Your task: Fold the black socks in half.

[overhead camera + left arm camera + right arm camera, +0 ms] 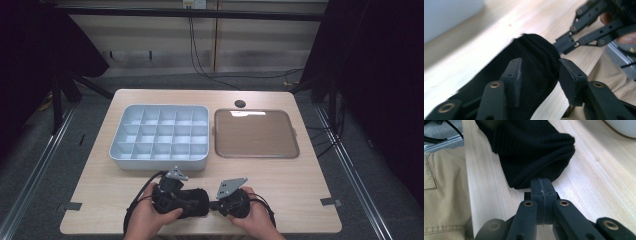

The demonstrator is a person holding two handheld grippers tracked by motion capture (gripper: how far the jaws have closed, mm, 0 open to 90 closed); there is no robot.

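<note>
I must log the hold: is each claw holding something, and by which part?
Both hold one black sock. The left claw pinches its body across the width; the right claw is shut on the edge of its open end.

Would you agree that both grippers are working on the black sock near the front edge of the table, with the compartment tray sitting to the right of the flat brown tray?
Not quite: the high view shows the compartment tray to the left of the flat brown tray, not the right. The rest holds: the left gripper and right gripper both work on the black sock near the table's front edge.
</note>
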